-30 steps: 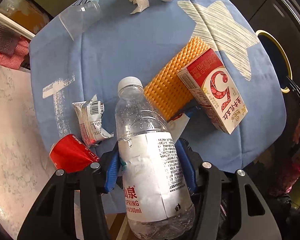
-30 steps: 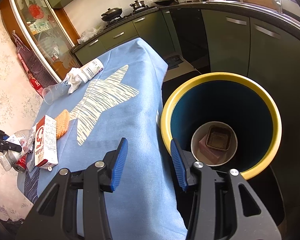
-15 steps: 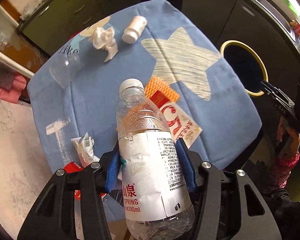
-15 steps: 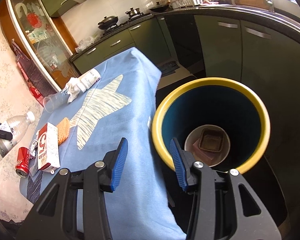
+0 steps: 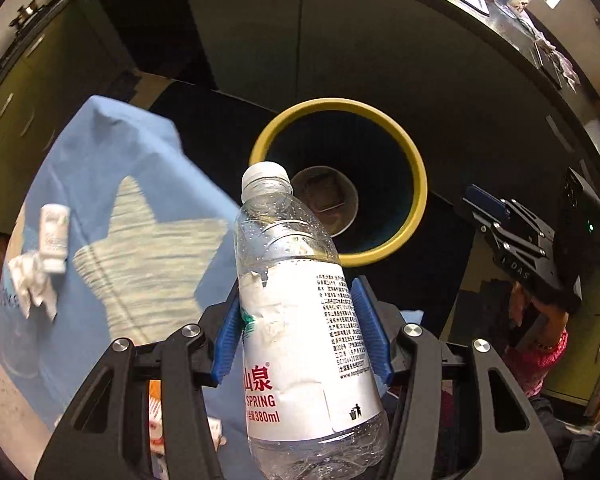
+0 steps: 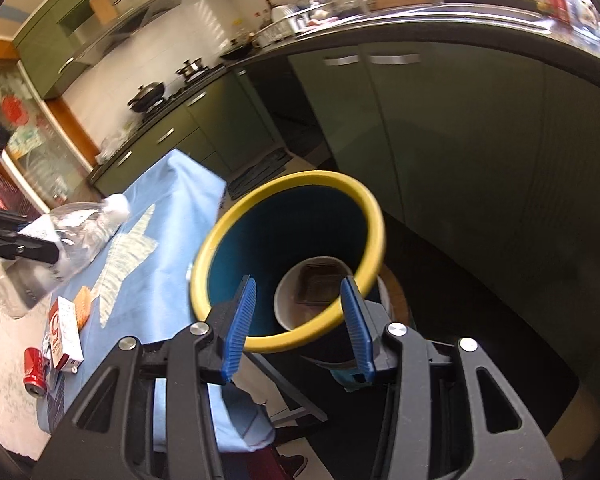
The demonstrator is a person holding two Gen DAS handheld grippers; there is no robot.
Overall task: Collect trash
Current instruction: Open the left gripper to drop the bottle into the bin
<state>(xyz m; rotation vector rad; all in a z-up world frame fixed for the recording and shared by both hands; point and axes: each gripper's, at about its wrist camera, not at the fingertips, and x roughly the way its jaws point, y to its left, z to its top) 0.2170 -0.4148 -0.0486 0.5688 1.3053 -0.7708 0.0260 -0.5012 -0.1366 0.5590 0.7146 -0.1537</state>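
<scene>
While left gripper (image 5: 302, 336) pinches water bottle (image 5: 300, 312) above yellow-rimmed bin (image 5: 414, 168), right gripper (image 6: 300, 320) spread, empty

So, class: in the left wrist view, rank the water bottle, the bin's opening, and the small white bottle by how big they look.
1. Water bottle, though nearness to the camera inflates it.
2. Bin's opening.
3. Small white bottle.
</scene>
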